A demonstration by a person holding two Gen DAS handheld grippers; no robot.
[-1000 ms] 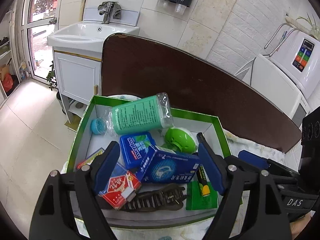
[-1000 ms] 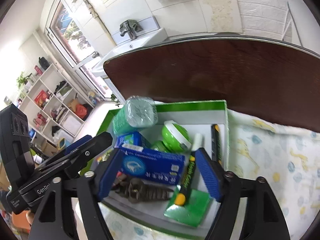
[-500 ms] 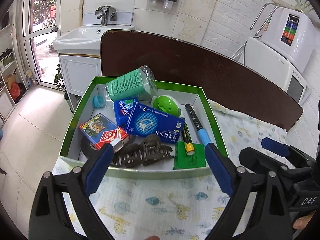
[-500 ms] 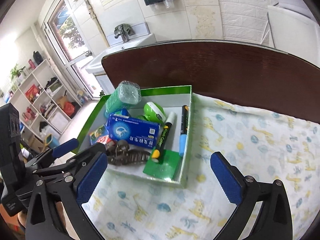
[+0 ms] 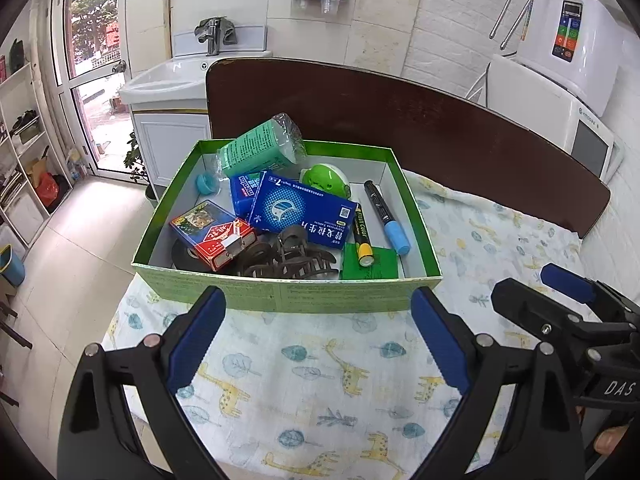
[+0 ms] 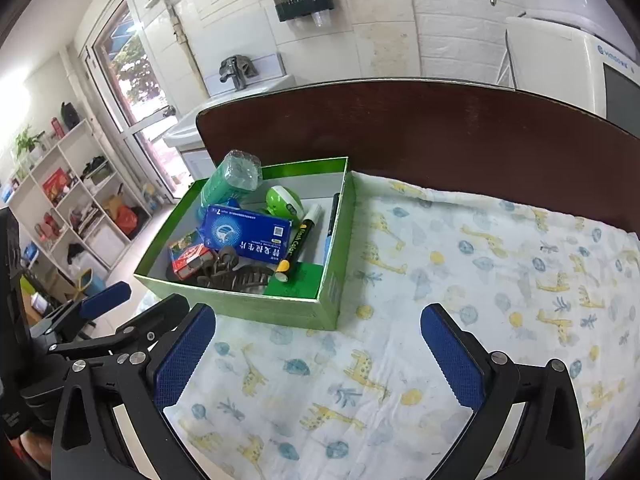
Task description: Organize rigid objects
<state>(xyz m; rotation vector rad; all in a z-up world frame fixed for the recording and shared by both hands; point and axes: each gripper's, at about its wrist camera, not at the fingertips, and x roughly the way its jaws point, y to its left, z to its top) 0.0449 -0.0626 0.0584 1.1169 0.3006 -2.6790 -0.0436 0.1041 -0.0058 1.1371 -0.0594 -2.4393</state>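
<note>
A green cardboard box [image 5: 280,290] [image 6: 256,308] stands at the table's left end. In it lie a blue carton [image 5: 300,214] [image 6: 244,232], a green bottle [image 5: 260,146], a green round case [image 5: 324,180], a red card pack [image 5: 214,234], a brown hair claw [image 5: 288,258], a yellow-capped marker [image 5: 362,236], a blue-capped marker [image 5: 386,212] and a green pad [image 5: 370,266]. My left gripper [image 5: 318,340] is open and empty, in front of the box. My right gripper [image 6: 318,356] is open and empty, above the cloth to the box's right front.
A giraffe-print cloth [image 6: 480,280] covers the table. A dark brown board [image 5: 400,120] stands behind it. A sink cabinet [image 5: 168,112] and shelves [image 6: 60,208] are at the left. A white appliance [image 5: 560,92] is at the right.
Both grippers have pulled back and up from the box. A second ago their fingers were over its contents; now they are in front of it, wider open and empty.
</note>
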